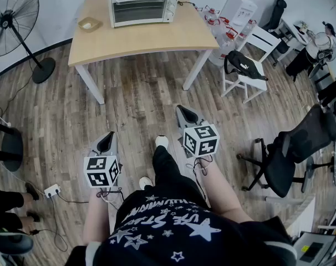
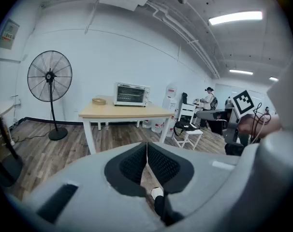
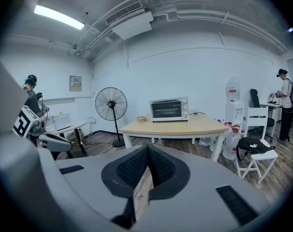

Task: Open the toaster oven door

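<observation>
A white toaster oven [image 1: 142, 4] stands at the back of a wooden table [image 1: 140, 35], its glass door closed; it also shows in the left gripper view [image 2: 131, 94] and the right gripper view [image 3: 169, 109]. Both grippers are held low over the floor, well short of the table. My left gripper [image 1: 106, 141] [image 2: 147, 145] is shut with nothing between its pads. My right gripper [image 1: 182, 111] [image 3: 147, 148] is also shut and empty. Both point toward the table.
A small bowl [image 1: 89, 23] sits left of the oven. A standing fan [image 1: 13, 21] is at the left, a white chair [image 1: 247, 73] with a black bag and water bottles [image 1: 220, 29] at the right, a black office chair [image 1: 293, 151] nearer. A power strip [image 1: 51, 190] lies on the floor.
</observation>
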